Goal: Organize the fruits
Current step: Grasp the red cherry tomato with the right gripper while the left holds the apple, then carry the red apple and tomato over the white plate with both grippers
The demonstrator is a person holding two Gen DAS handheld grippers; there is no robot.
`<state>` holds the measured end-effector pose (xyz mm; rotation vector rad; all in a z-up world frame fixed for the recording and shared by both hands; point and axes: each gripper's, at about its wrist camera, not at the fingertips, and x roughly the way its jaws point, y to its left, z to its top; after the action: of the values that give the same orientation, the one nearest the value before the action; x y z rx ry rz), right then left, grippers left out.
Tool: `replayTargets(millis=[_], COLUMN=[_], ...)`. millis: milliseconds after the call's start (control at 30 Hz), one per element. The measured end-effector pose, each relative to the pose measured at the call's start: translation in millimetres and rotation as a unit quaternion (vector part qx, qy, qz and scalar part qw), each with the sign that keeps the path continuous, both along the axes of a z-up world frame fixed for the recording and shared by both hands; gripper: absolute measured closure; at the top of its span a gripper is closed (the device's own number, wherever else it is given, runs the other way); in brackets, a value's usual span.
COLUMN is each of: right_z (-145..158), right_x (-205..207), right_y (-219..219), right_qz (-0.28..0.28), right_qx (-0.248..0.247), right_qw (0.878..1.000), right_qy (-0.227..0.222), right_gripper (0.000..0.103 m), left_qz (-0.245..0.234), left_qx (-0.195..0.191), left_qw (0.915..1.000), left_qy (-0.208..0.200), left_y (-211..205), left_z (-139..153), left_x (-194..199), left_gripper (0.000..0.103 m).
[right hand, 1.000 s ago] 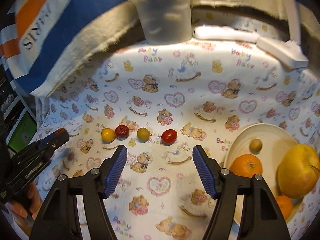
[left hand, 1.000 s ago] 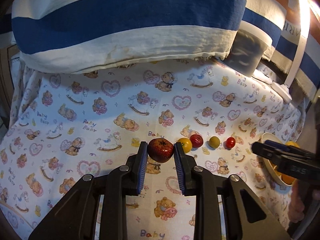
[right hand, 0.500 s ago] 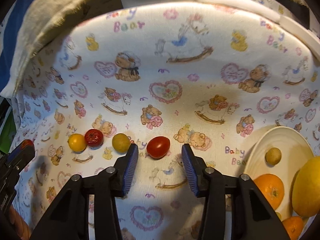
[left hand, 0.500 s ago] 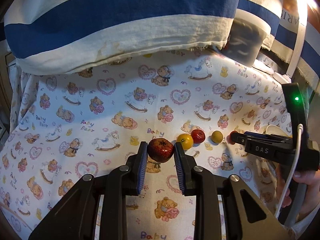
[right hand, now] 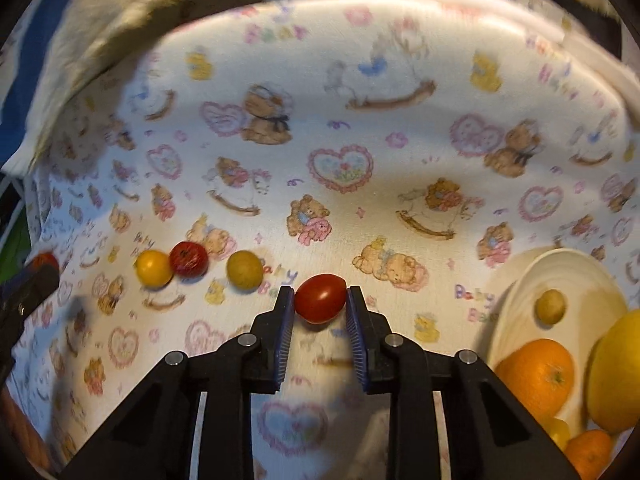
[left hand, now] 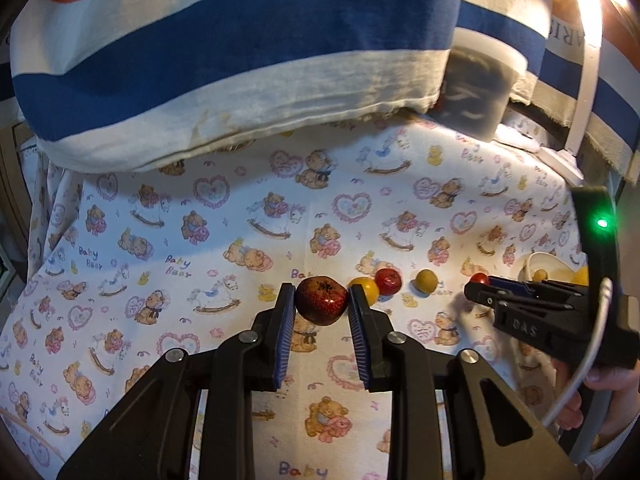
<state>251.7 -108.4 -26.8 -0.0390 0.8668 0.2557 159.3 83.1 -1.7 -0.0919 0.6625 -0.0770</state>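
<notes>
The left gripper (left hand: 321, 300) has its two blue-padded fingers closed in against a dark red, speckled fruit (left hand: 321, 299), one pad on each side of it, low over the teddy-bear cloth (left hand: 200, 240). Whether that fruit is lifted clear or sitting on the cloth I cannot tell. Just beside it at about 3 o'clock lie a small yellow fruit (left hand: 366, 288) and a small red fruit (left hand: 388, 281), the two touching, and further along the same line at 3 o'clock sits an olive-yellow fruit (left hand: 425, 280) on its own. Over on the right, the right gripper (right hand: 320, 303) is narrowed onto a red cherry tomato (right hand: 320, 298), both pads pressed to its sides. From the right wrist view the row of three small fruits runs off at 9 to 10 o'clock of the tomato, and the white plate (right hand: 520, 300) lies at 3 to 4 o'clock, near but apart. On the plate I can see an orange (right hand: 536, 376), a large yellow fruit (right hand: 616, 372) at the far right edge, a little round yellow-brown fruit (right hand: 551, 306) towards the back, and another orange (right hand: 588, 452) at the near rim. Behind everything, at 12 o'clock, a blue-and-cream striped cloth (left hand: 240, 48) hangs over the back of the surface, with a frosted plastic tub (left hand: 476, 92) at about 1 o'clock from the left gripper.
</notes>
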Motion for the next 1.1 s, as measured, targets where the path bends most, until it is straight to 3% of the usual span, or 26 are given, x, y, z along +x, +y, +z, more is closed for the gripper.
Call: replayTargets(millis=[500,867,1000,1100], right_z=[64.4,74.5,73.0,71.4], right_x=[-105.4,-139.3,-146.7,-154.4], right_y=[-41.5,-95.7,-112.9,-122.4], right_qz=[0.023,-0.011,-0.019,-0.024], right_qx=[0.031,0.048,0.054,0.050], right_qw=[0.989,0.980,0.979,0.977], right_qy=[-0.145,-0.192,-0.196,-0.206], right_gripper=[0.076,0.076,0.076,0.076], left_qz=[-0.025,-0.066,-0.070,-0.066], left_qx=[0.004,0.024,0.020,0.046], left_qw=[0.9965,0.9870,0.9885,0.9868], left_qy=[-0.079,-0.144,-0.132,-0.140], left_y=[-26.7,-58.3,-62.0,-69.2], left_z=[40.6,42.5,39.0,35.2], left_x=[-44.5,-65.6,-64.1,-65.7], left_gripper=[0.077,0.077,0.077,0.077])
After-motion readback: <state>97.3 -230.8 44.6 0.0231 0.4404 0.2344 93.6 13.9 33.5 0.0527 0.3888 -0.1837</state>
